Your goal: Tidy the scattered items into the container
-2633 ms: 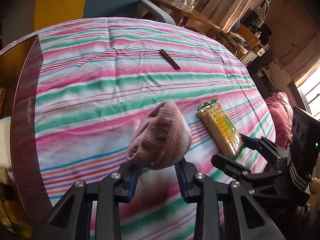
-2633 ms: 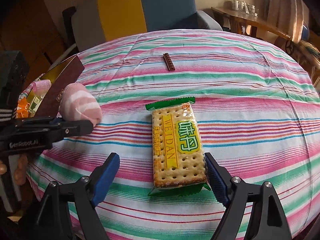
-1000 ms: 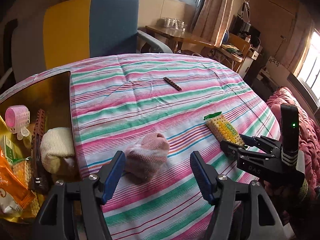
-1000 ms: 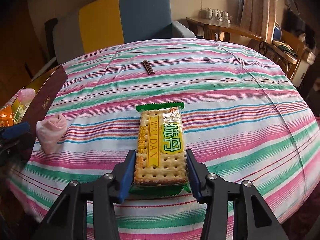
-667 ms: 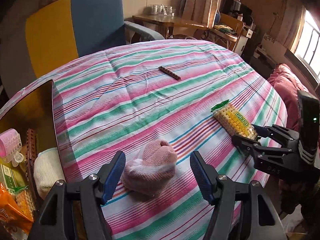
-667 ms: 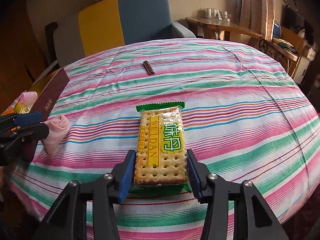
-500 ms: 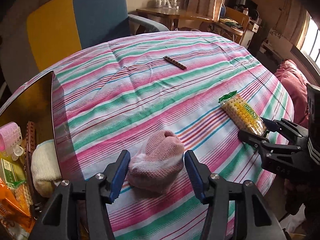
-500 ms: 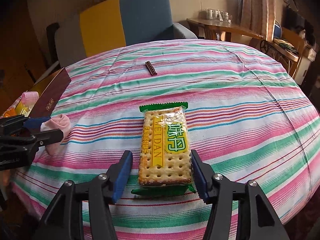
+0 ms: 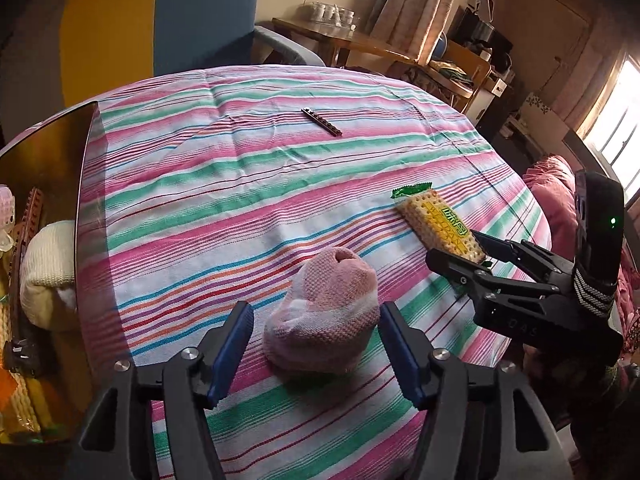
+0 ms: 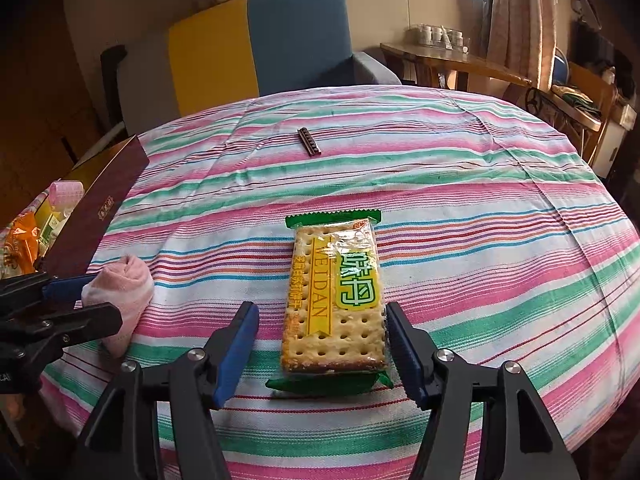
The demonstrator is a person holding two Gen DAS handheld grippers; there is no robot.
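Lying on the striped tablecloth (image 9: 224,184), near the table's near-left edge, a rolled pink sock (image 9: 326,314) sits between the blue pads of the left gripper (image 9: 316,340). The jaws stand wide on either side of the sock, with cloth showing in the gap on each side, so nothing is gripped.

To the right, the cracker packet (image 10: 338,296), green at both ends with a yellow label, lies flat on the cloth with its long side running away from the near edge. The right gripper (image 10: 320,338) straddles its near end with jaws spread; the right pad (image 10: 404,354) sits just beside the packet's edge, and whether it touches I cannot tell, while the left pad is clearly apart from it. Seen from the left gripper's camera, the right gripper (image 9: 466,250) has its fingertips at the packet's near end (image 9: 438,224).

At the far left of the table stands the open container (image 10: 96,204), a dark maroon box with a gold lining. Inside it I can see a cream knitted bundle (image 9: 48,264), a pink plastic roller (image 10: 66,192), a brown studded strip and some orange snack wrappers (image 10: 18,248).

Farther across the table, well apart from everything else, a small dark brick strip (image 10: 309,141) lies alone. Beyond the table stands a blue and yellow armchair (image 10: 256,36).
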